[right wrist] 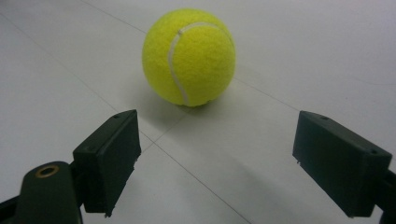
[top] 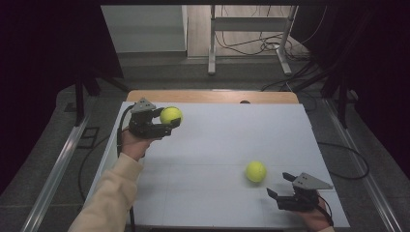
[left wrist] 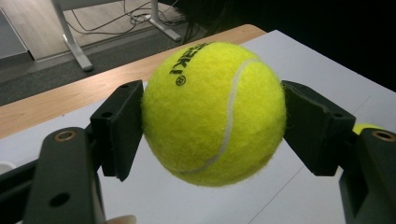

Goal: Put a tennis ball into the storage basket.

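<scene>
White sheeting is covering the counter, with a strip of bare wood showing along its far edge and dark curtains hanging on either side. Beyond that far edge, grey floor is running back to a metal frame on legs with loose cables lying around it.

Taking the loose tennis ball as the landmark: it is resting on the white sheet in the near right part of the counter, seen in the right gripper view sitting just beyond a faint seam line.

The right gripper is hovering just nearer the person than this ball and slightly to its right, held by a hand at the bottom edge. Its jaws are standing wide apart with nothing between them, pointing toward the ball, which is lying ahead of them and apart from both pads.

The held tennis ball is sitting well away from the loose one, toward the far left of the counter and raised off the sheet. The left gripper is clamping it, jaws pressing on opposite sides; the left gripper view is showing the ball wedged between both pads, with black lettering on its upper face. A cream sleeve is reaching up from the bottom edge to the hand holding this gripper.
</scene>
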A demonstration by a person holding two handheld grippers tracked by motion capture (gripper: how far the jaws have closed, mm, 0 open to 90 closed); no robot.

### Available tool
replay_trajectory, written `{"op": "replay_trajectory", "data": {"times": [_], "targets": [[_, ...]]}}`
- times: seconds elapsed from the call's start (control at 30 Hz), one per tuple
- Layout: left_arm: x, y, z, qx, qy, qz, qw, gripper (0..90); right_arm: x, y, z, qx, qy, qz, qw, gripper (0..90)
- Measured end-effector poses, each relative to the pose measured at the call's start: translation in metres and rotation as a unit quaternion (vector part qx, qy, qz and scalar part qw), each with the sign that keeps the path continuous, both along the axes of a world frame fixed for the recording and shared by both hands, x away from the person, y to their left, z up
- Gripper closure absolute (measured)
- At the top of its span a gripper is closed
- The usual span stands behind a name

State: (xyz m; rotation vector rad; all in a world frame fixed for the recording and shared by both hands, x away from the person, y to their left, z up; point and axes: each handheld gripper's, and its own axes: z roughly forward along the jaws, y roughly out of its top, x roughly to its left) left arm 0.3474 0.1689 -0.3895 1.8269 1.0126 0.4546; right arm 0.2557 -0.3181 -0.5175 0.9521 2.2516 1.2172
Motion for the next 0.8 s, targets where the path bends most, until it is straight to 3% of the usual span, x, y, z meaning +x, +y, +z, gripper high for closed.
{"op": "replay_trajectory", "data": {"times": [0.8], "targets": [[-0.001,0.03,0.002,-0.003,0.003,0.038,0.9993,26.5,0.0,0.0,0.0,0.0,0.0,-0.001,1.0,15.7]]}}
